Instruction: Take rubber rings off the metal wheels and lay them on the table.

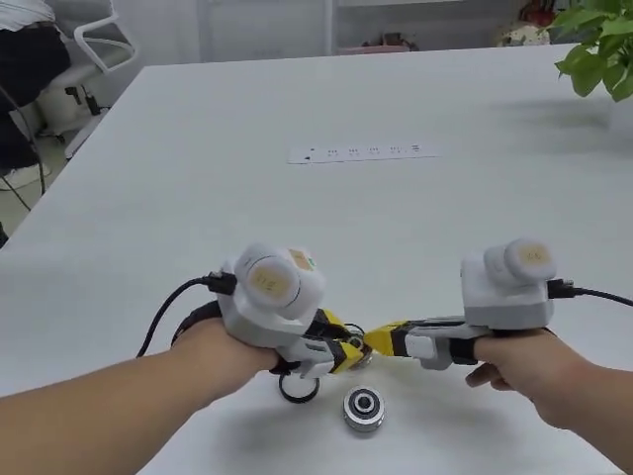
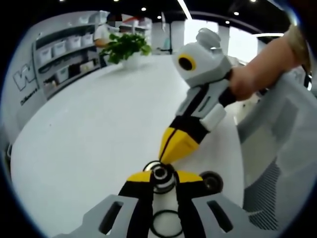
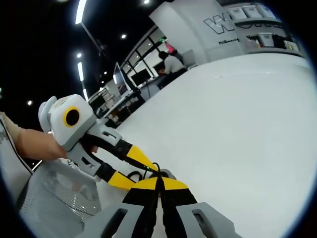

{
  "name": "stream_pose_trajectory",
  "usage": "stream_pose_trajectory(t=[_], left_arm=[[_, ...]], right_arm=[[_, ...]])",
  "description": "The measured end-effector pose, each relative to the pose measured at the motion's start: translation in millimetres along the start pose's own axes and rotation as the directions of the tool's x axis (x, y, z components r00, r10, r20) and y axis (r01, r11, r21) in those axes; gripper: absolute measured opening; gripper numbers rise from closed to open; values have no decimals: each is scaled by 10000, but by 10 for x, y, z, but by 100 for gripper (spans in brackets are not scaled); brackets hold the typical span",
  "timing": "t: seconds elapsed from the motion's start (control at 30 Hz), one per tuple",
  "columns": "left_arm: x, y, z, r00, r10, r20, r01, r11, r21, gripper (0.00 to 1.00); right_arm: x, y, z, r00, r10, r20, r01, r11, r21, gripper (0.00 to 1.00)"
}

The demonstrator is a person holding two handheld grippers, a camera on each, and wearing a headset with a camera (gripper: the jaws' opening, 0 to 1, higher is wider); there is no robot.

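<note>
Gripping a wheel (image 2: 160,173) between its yellow fingers (image 2: 141,177), the left gripper (image 2: 166,177) holds it just above the counter (image 1: 297,218). Its fingers are set narrow, one pad on each side of the wheel. The right gripper (image 3: 159,184) meets it tip to tip, with its fingers pressed together and touching the wheel's top edge. A thin black ring (image 3: 156,167) seems to be pinched between them, though it is too small and fine there to be sure how much of it still sits on the wheel.

In the head view both pairs of fingers point inward and join low over the near edge of the counter, each gripper wrapped by a hand.

A loose ring (image 1: 300,401) lies flat on the counter just below the left fingers, on the person's side of them; in the left gripper view it shows between the two finger bases. A second wheel (image 1: 364,409) stands on the counter just beside that ring, below the spot where the fingertips meet and apart from both grippers.

Well beyond the fingers, a power strip (image 1: 361,152) lies across the counter, and a plant (image 1: 598,45) stands at the far right corner.
</note>
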State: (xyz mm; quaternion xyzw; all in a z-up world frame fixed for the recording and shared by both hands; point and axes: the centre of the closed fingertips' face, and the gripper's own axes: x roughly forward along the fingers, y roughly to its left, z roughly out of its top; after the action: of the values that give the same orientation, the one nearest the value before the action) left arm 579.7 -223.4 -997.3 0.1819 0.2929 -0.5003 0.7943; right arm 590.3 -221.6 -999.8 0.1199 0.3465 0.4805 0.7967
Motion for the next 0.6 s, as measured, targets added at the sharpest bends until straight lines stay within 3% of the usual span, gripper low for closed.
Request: stream_pose_trajectory(t=[0.47,0.6], left_arm=[[-349,-12,80,9983,40,585,-48,9999,135,24],[-459,-17,108,9967,150,796,-164,9997,171,30]], right_arm=[[-59,201,36,9996,262,62,-261,9996,-74,0],[-71,229,53,9994,329,70,-328,9994,-89,0]])
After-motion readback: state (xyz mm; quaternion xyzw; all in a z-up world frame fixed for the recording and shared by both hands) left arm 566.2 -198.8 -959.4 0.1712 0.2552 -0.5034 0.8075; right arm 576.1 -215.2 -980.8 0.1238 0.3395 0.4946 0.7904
